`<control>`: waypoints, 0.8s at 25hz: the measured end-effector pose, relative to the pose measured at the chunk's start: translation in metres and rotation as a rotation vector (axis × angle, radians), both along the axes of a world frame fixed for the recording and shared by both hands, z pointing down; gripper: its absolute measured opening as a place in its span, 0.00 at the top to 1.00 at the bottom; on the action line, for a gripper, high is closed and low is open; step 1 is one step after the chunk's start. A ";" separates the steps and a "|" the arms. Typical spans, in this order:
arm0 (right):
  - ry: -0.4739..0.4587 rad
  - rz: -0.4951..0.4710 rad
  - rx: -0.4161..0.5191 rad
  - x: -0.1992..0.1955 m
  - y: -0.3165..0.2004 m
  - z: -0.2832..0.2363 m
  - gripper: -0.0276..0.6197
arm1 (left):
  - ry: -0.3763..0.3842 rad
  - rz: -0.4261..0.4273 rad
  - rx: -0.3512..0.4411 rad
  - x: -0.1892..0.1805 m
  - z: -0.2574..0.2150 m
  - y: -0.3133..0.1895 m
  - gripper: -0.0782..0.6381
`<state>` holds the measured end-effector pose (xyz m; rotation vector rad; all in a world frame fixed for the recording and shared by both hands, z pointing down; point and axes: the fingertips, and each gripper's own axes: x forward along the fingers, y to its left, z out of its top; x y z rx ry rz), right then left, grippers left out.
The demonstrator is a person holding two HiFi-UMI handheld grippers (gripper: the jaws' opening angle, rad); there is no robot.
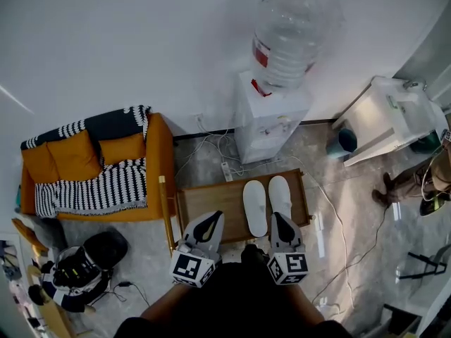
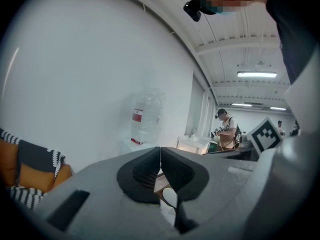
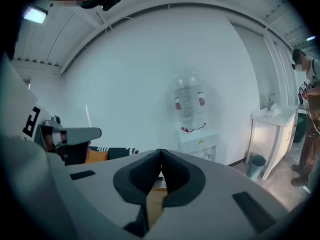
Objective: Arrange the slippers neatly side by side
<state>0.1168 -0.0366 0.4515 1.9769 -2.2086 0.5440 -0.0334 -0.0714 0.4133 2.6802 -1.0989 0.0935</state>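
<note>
Left gripper (image 2: 160, 153) and right gripper (image 3: 160, 155) are both closed, jaws together with nothing between them, and are held level above the tray (image 1: 204, 197), probably because no grip is needed now. Two white slippers (image 1: 255, 208) are seen lying side by side on that tray, pointing toward the dispenser (image 1: 268, 122), so the arranging is judged done. A red label (image 1: 261, 51) on the bottle (image 1: 292, 27) cannot be read; black square markers are carried by the grippers' cubes (image 1: 192, 267).
</note>
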 end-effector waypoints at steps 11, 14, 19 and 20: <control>0.025 -0.064 -0.043 -0.016 0.015 0.006 0.94 | -0.006 0.004 -0.001 0.005 0.001 0.003 0.87; 0.020 -0.061 -0.038 -0.016 0.016 0.005 0.94 | -0.006 0.006 -0.002 0.005 0.002 0.005 0.87; 0.009 -0.051 -0.038 -0.016 0.017 0.005 0.94 | -0.006 0.013 -0.002 0.006 0.003 0.006 0.87; 0.009 -0.050 -0.040 -0.015 0.017 0.005 0.94 | -0.006 0.014 -0.002 0.007 0.003 0.006 0.87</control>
